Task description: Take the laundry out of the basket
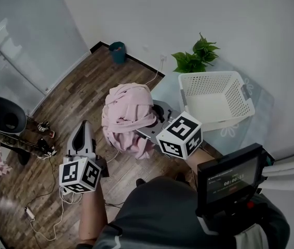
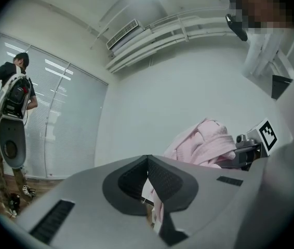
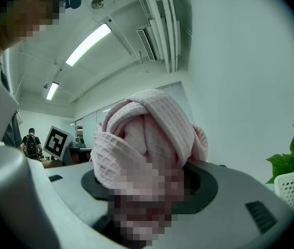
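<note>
**Two grippers level, one bundle out of the basket**

Right gripper (image 3: 148,183) jaws clamp the pink laundry (image 1: 128,113), a knotted bundle held over the wood floor (image 1: 79,87), left of the white basket (image 1: 243,95). Left gripper (image 2: 147,162) jaws are pressed together. Both forearms reach forward.

A wood floor (image 1: 79,87) runs to a white wall (image 1: 199,9), with a teal bin (image 1: 118,52) at its foot and a plant (image 1: 196,56) beside a glass table (image 1: 163,90). Blinds (image 1: 12,45) cover the left side and cables (image 1: 43,219) trail across the floor. Strip lights (image 3: 87,44) glow on the ceiling.
</note>
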Tool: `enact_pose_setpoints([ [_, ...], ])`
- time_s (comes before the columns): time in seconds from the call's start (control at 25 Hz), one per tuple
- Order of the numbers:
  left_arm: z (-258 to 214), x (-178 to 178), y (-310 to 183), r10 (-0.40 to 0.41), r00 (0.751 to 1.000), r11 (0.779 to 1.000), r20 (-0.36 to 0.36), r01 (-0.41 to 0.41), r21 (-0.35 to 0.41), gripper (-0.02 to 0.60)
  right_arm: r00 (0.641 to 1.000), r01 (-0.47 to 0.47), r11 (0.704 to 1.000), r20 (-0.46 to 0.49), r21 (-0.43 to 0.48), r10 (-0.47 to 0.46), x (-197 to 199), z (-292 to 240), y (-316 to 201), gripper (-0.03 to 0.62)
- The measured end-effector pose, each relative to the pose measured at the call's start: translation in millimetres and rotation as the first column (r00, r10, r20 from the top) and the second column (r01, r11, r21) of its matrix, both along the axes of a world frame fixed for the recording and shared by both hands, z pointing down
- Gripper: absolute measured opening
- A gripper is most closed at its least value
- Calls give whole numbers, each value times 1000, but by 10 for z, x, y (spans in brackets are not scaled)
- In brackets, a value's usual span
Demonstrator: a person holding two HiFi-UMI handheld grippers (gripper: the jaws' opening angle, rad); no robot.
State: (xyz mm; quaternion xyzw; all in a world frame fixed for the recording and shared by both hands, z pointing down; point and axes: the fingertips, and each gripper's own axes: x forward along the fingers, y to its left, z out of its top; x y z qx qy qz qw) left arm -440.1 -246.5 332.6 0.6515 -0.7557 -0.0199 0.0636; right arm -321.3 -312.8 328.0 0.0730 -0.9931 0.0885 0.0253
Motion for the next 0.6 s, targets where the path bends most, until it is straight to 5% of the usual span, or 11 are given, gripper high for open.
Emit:
enact_pose_setpoints([
  [0.6,-6,66,34,3,1000,1000,1,-3,2,8,1000,-6,1000,10,22,6,83,-67,43,275],
])
